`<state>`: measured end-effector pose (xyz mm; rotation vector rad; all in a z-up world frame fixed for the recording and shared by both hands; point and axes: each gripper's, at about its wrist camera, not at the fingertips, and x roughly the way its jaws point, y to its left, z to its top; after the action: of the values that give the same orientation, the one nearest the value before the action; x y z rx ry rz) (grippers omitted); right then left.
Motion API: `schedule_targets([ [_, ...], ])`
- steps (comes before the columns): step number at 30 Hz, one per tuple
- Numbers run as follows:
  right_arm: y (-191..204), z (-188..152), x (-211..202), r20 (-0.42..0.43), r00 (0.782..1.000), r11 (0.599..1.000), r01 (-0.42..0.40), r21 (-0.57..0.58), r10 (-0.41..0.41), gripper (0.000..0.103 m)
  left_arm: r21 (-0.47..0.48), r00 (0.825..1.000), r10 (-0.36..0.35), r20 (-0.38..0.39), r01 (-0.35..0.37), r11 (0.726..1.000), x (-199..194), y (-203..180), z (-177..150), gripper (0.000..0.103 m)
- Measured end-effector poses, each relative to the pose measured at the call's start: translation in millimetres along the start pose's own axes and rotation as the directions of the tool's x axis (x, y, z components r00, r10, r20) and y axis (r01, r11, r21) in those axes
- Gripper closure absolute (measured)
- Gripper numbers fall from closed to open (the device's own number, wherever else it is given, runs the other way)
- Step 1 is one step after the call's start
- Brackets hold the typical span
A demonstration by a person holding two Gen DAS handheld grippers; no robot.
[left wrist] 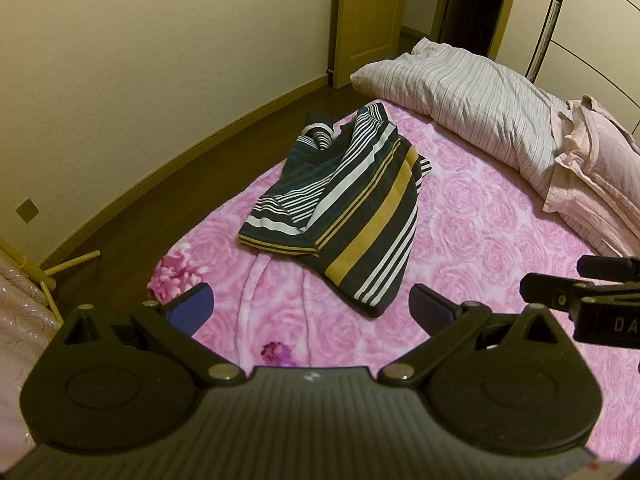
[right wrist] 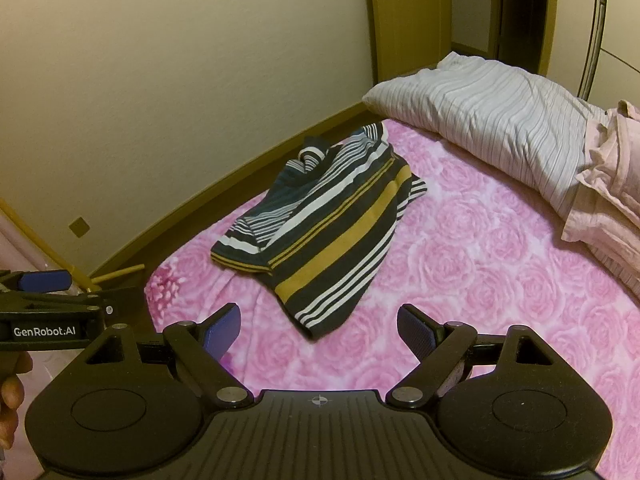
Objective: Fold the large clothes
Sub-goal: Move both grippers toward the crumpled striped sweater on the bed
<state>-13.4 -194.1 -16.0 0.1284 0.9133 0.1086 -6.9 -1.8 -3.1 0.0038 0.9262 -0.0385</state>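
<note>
Both grippers hang low over the pink rose-patterned blanket (left wrist: 500, 240) of the bed, the left gripper (left wrist: 312, 312) and the right gripper (right wrist: 320, 332) each with jaws spread wide and nothing between them. Just beyond lies the striped shirt (left wrist: 340, 200) (dark, with white and mustard bands), crumpled and loosely doubled over near the bed's left edge. A striped pillow (right wrist: 500, 120) rests further back, right of it.

Dim, warm yellowish indoor light; sharp focus, strong fisheye bending and dark vignetted corners.
</note>
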Motion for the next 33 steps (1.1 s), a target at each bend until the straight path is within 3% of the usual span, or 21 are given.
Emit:
schedule_targets([
  [7, -9.0, -11.6, 1.3, -0.006, 1.0, 1.0, -0.006, 0.003, 0.006, 0.02, 0.003, 1.0, 0.002, -0.004, -0.002, 1.0, 2.0, -1.4, -1.7, 0.001],
  [24, -48.1, 3.9, 7.2, -0.016, 0.999, 0.999, -0.047, 0.002, 0.047, 0.02, -0.003, 1.0, 0.016, -0.019, -0.016, 1.0, 11.1, -33.9, 15.0, 0.001],
  [33, -70.8, -0.6, 18.9, -0.028, 0.996, 0.996, -0.083, 0.013, 0.083, 0.02, 0.001, 0.998, 0.046, -0.037, -0.046, 0.999, 19.0, -31.3, 10.1, 0.001],
])
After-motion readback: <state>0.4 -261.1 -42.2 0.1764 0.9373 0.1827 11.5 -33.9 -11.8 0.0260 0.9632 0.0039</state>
